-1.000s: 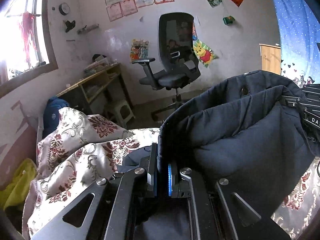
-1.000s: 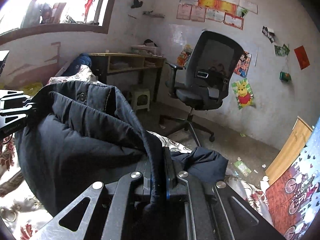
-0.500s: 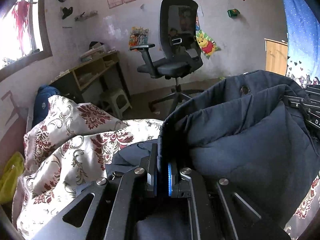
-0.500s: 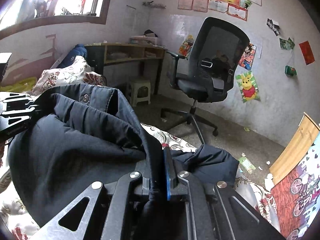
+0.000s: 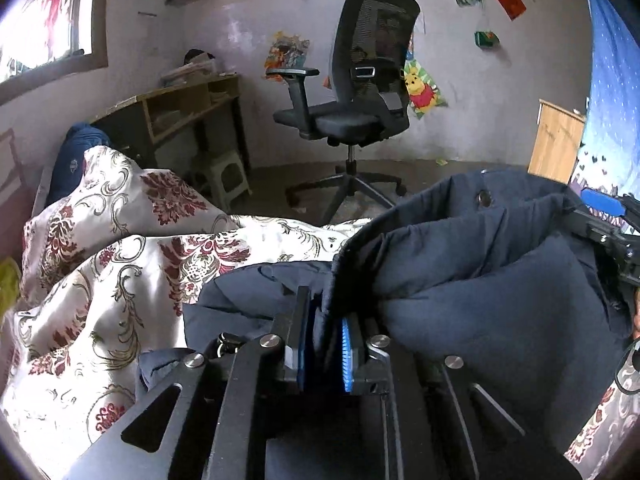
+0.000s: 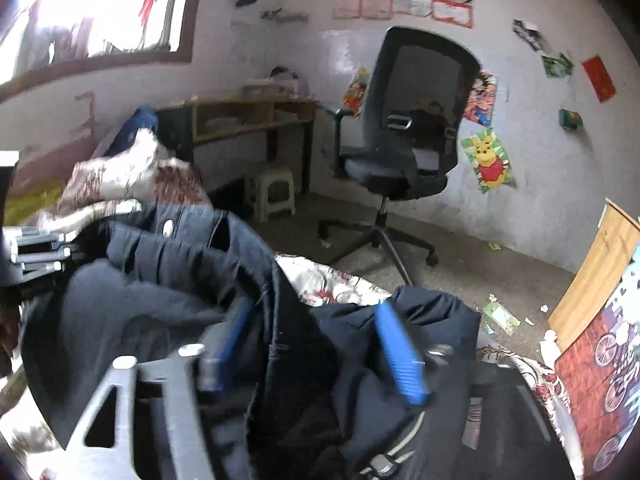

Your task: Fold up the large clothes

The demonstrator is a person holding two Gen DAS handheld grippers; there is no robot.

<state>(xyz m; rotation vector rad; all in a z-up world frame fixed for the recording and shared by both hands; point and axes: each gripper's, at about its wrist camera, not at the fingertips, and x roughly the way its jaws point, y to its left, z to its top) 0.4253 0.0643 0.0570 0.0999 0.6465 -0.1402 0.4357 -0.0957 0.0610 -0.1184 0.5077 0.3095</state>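
A dark navy padded jacket [image 5: 480, 280] is bunched on the bed between both grippers. My left gripper [image 5: 326, 332] is nearly shut, its blue pads pinching a fold of the jacket's edge. In the right wrist view the jacket [image 6: 160, 300] lies across the frame, and my right gripper [image 6: 316, 344] stands wide open, its blue pads on either side of a jacket fold without clamping it. The right gripper also shows at the far right of the left wrist view [image 5: 608, 216]. The left gripper shows at the left edge of the right wrist view [image 6: 36, 256].
A white quilt with red floral print [image 5: 100, 272] covers the bed at the left. A black office chair [image 5: 352, 100] stands on the floor beyond the bed, with a wooden desk [image 5: 180, 108] and small stool [image 5: 224, 176] beside it. A wooden board [image 5: 554, 140] leans at the right.
Both grippers have lowered the jacket toward the bed. The right gripper has opened and let go of the jacket edge. The left gripper still pinches the jacket, its pads slightly wider apart.
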